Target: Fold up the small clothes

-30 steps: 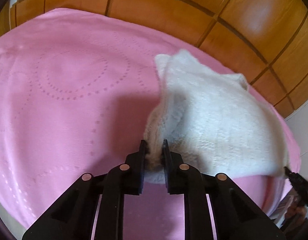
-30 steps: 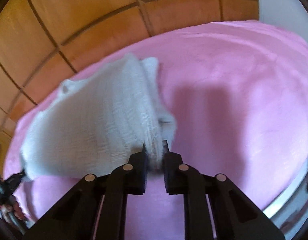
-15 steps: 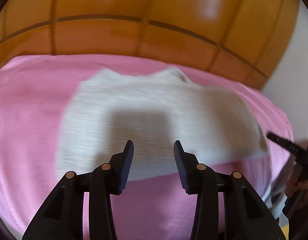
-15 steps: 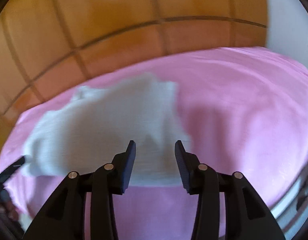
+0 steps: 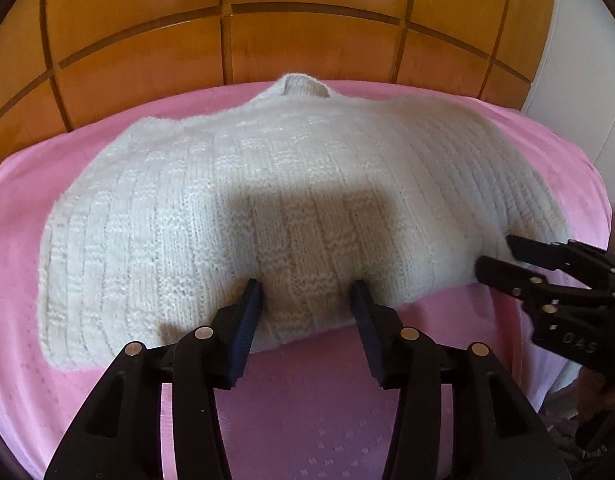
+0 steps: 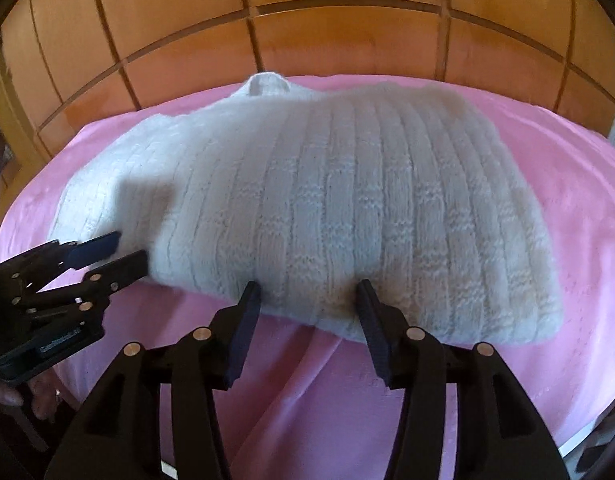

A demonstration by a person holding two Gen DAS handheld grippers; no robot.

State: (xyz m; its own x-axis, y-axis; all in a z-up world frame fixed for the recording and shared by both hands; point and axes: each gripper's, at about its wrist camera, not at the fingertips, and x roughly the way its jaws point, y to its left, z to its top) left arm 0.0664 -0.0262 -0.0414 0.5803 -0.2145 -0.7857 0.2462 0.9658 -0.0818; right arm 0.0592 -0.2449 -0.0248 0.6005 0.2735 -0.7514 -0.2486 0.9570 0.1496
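Blanket (image 5: 119, 396): pink, spread under everything, dotted pattern visible in the near part.
Sweater (image 5: 291, 200): white knit, ribbed, lying flat across the blanket, neck opening at the far edge toward the wooden panels, near hem by both grippers.
Left gripper (image 5: 305, 294): jaws apart, just opened wider, nothing pinched; tips poised at the near hem of the sweater, knit showing in the gap, pads not pressing on it.
Left gripper from the other camera (image 6: 121, 250): at the left end of the sweater, fingers spread, tips at the knit's edge; contact not clear.
Right gripper (image 6: 309, 296): jaws apart, likewise just opened wider, nothing clamped; tips at the near hem toward the sweater's right half.
Right gripper from the other camera (image 5: 497, 254): entering from the right edge, fingers spread, tips at the sweater's right end.
Hand (image 6: 11, 394): partly seen at the lower left, under the left gripper's body.
Wooden panels (image 6: 347, 32): orange-brown, gridded with dark seams, rising behind the far edge of the blanket.
Wall (image 5: 579, 40): white, at the far right.
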